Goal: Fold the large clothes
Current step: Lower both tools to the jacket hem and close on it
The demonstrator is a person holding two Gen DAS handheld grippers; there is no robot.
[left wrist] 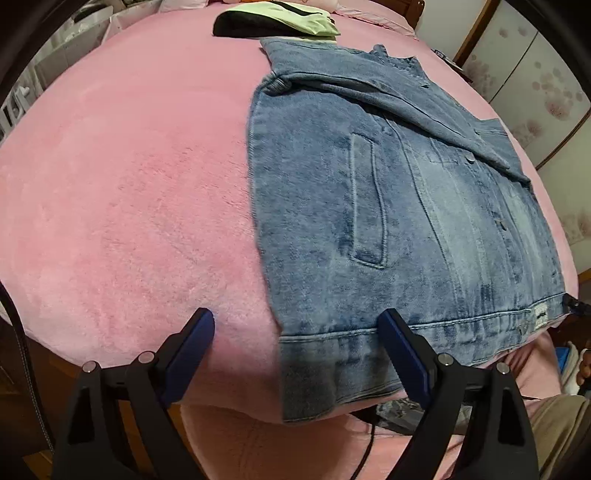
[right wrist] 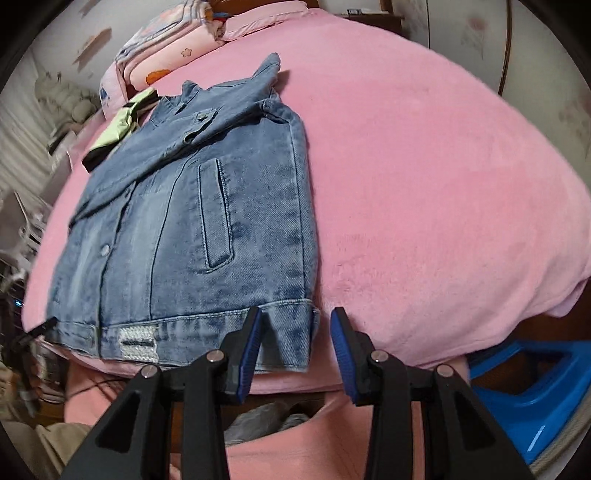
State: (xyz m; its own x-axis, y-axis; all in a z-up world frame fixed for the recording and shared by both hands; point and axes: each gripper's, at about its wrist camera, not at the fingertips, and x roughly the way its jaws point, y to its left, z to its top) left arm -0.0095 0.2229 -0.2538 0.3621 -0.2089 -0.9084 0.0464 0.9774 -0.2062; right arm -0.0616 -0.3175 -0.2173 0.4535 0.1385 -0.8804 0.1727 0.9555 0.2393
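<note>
Spread wide and empty, the left gripper (left wrist: 297, 326) is held over the hem's left corner of the denim jacket (left wrist: 388, 206), one finger (left wrist: 192, 343) over bare pink blanket (left wrist: 129, 184). At the opposite corner, the right gripper (right wrist: 295, 328) is half parted, nothing clamped, the hem edge seen between its jaws. If only the top layer is pinched, the folded sleeves could be spilled; unequal grips would skew the fold.

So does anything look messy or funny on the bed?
Mostly tidy. The denim jacket lies flat on the pink blanket with its sleeves folded in. Two odd bits: its hem hangs over the bed's near edge, and a green and black garment lies loosely just beyond its collar.
</note>
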